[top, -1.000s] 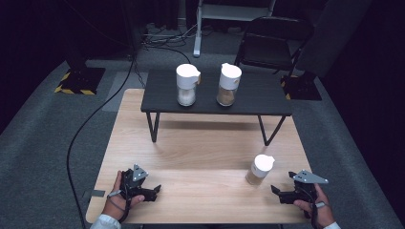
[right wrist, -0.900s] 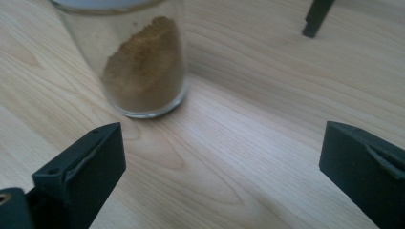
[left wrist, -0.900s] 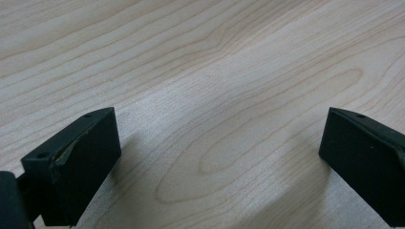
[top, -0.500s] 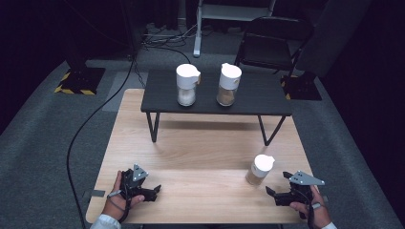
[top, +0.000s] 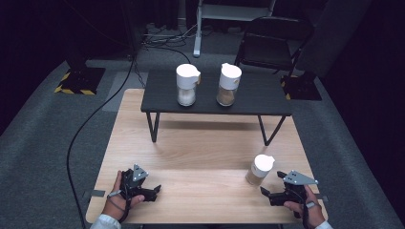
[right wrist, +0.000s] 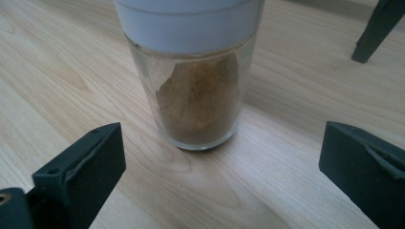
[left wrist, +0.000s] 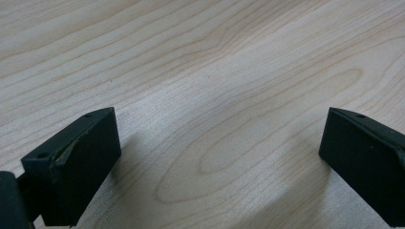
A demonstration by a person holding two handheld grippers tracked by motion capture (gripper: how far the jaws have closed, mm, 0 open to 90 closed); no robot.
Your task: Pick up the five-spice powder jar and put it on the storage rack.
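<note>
While the left tool (top: 152, 190) rests spread and empty on the desk (top: 200, 148), the right tool (top: 265, 194) has crept closer to the jar (top: 260, 169) near the desk's right edge, jaws wide, lining up a grasp.

Both hands rest low at the near edge, left claw (top: 155, 191) and right claw (top: 263, 192) spread wide, empty.

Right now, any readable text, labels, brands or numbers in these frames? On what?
None readable.
Jar in front of the right gripper: white lid, clear glass, brown powder, no label in sight.
Two jars on the black side table: no print that can be made out.
Yellow-black hazard stripes on a floor base: a marking, no words.
Left gripper: no visible lettering.
</note>
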